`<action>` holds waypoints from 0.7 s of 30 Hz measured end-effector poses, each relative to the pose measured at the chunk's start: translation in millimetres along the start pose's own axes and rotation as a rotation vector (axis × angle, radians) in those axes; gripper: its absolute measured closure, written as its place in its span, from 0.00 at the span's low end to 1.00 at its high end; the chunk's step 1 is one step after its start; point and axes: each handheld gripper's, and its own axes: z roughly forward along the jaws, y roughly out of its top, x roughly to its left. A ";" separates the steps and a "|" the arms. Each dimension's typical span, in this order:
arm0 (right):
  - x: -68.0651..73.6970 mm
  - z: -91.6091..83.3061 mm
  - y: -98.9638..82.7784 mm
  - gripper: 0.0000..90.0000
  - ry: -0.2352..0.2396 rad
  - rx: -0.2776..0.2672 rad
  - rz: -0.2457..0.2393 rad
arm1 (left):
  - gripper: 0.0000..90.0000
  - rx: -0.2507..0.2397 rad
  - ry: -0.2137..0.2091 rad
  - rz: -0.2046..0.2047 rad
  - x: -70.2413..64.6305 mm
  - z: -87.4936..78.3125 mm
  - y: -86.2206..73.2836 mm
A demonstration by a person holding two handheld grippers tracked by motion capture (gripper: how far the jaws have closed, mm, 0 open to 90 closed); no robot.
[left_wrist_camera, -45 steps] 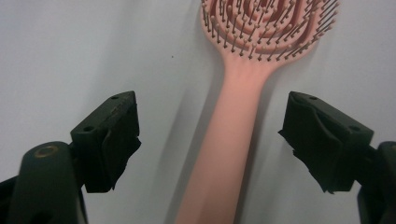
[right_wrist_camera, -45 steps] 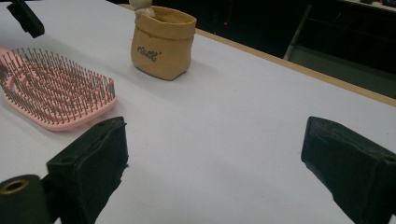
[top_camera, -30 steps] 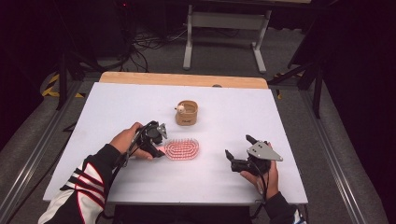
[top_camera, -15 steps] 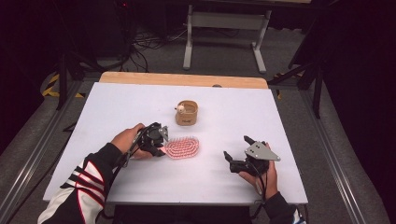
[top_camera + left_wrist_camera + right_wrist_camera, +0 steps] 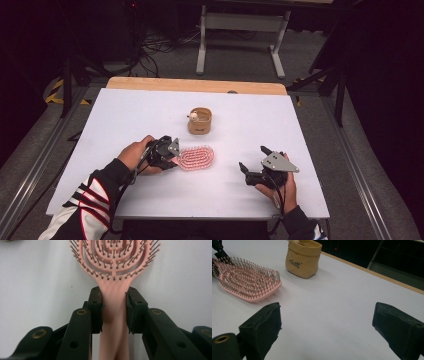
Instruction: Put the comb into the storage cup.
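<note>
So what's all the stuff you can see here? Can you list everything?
hairbrush: one, pink, lying bristles up on the table, near the front and left of the middle
little pouch: one, tan fabric with something small and pale poking out the top, standing behind the hairbrush
table: one, white top with a wooden strip along the far edge
metal stand: one, grey, on the floor behind the table
cables: a few, black, on the floor at the back left
left gripper: one, black, shut on the hairbrush's handle, held by a hand in a black sleeve with red and white stripes
right gripper: one, black, jaws wide open with nothing between them, low over the table at the front right
</note>
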 end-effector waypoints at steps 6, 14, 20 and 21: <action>0.9 0.3 0.2 0.10 0.000 -0.001 -0.002 | 0.78 -0.073 0.062 -0.045 -6.1 -2.7 -8.0; 2.1 1.1 0.3 0.10 0.002 0.000 0.001 | 0.78 -0.193 0.147 -0.112 -19.2 -8.5 -19.2; 2.4 1.9 0.7 0.10 0.001 -0.003 0.001 | 0.78 -0.270 0.211 -0.131 -25.6 -13.3 -24.8; 2.5 1.9 1.3 0.10 -0.001 -0.005 0.004 | 0.78 -0.281 0.219 -0.143 -27.4 -15.9 -25.7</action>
